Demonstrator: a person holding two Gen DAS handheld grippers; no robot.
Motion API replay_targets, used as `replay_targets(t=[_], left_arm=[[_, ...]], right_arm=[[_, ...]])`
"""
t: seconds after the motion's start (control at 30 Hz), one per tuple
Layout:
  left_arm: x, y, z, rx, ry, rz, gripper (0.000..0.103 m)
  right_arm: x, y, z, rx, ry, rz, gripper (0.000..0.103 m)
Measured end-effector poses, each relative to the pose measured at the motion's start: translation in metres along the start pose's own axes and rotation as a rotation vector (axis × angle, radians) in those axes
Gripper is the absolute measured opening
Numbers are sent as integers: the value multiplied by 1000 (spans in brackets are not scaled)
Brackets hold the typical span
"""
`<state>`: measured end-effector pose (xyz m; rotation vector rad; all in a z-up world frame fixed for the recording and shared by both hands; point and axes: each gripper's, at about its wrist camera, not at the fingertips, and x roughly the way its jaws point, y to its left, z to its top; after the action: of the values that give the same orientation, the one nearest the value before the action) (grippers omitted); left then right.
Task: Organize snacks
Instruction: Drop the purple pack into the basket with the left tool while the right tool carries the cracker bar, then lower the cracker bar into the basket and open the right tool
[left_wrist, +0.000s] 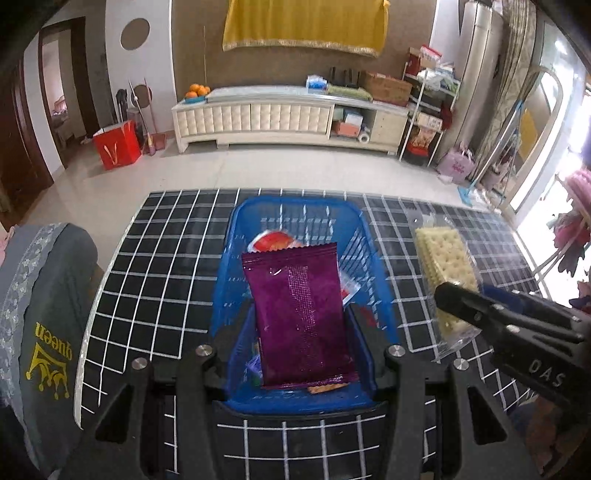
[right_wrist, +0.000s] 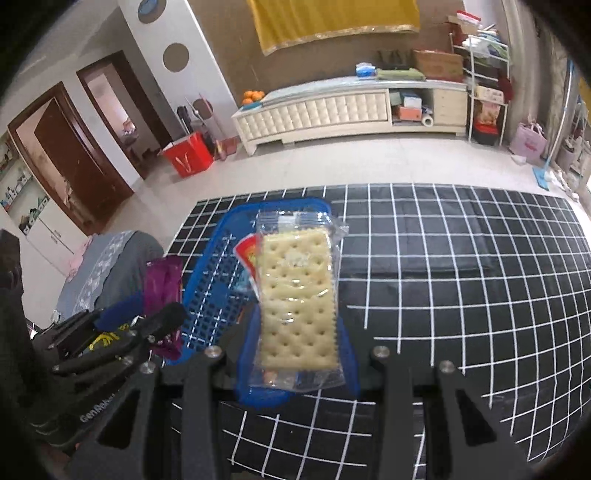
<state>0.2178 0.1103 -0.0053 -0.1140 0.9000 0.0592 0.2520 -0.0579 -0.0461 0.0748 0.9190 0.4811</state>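
A blue plastic basket (left_wrist: 240, 236) stands on the black grid-patterned table and holds several snack packs, one red and white (left_wrist: 271, 240). My left gripper (left_wrist: 301, 332) is shut on a purple foil snack packet (left_wrist: 301, 314) and holds it over the basket. My right gripper (right_wrist: 297, 347) is shut on a clear-wrapped pack of pale crackers (right_wrist: 297, 295) and holds it above the basket's right rim (right_wrist: 207, 280). The cracker pack (left_wrist: 445, 266) and right gripper also show in the left wrist view, right of the basket. The purple packet (right_wrist: 162, 284) shows at the left in the right wrist view.
A grey cushion with a yellow crown print (left_wrist: 44, 325) lies at the table's left edge. The black grid cloth (right_wrist: 461, 277) stretches right of the basket. Beyond the table's far edge are tiled floor, a white cabinet (left_wrist: 288, 118) and a red bag (left_wrist: 116, 144).
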Motion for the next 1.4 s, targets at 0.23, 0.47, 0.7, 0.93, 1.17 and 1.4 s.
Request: replay_targets(t=[0.23, 0.47, 0.7, 0.93, 1.17, 1.4], left_arm=[[37, 17, -13, -42, 82, -25, 47], [71, 15, -25, -6, 160, -43, 48], [62, 14, -25, -4, 133, -65, 70], [27, 33, -18, -45, 66, -74, 70], [0, 53, -19, -39, 11, -33, 70], [2, 80, -25, -67, 13, -18, 70]], right_arm=[[27, 0, -6, -10, 55, -38, 44], [42, 4, -16, -13, 88, -58, 44], [42, 13, -16, -21, 95, -62, 44], [27, 29, -17, -49, 71, -48, 44], [30, 52, -17, -80, 81, -12, 44], [56, 81, -19, -127, 126, 7, 44]])
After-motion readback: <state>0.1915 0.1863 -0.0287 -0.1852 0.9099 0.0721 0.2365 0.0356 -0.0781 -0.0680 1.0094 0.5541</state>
